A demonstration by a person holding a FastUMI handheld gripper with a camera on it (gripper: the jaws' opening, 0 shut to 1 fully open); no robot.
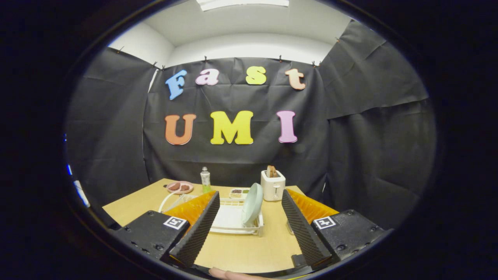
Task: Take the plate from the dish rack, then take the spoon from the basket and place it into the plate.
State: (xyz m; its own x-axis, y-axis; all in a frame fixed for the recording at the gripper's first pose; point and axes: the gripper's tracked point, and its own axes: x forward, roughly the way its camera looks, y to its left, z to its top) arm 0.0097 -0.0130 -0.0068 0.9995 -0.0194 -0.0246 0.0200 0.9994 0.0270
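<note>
Fingers: wide open (249, 229), holding nothing, hovering above the near part of the table (241, 249).
Plate: pale green (252, 204), standing on its edge in the white dish rack (233, 221), at the rack's right side, ahead of the fingers and between them.
Plate, how it handles: looks hard and stiff, smooth, likely a bit slippery; could crack if dropped.
Plate, where to grab: top rim, one finger on each face, then lift straight up out of the slot.
Basket: thin white wire thing (175, 199) just left of the rack, partly hidden behind the left finger; probably the basket.
Spoon: too hidden to tell where it lies.
Spoon, how it handles: likely light and thin, easy to pinch by the handle.
Other things: white toaster (273, 186) with bread in it, beyond the rack; clear bottle (205, 179); pink dish with food (179, 187); small tray with dark bits (239, 191).
Step now: plate not yet taken, so the job is just at its start.
Next: move forward, line up over the rim, close gently.
Watch out: plate may slip or bump the rack.
</note>
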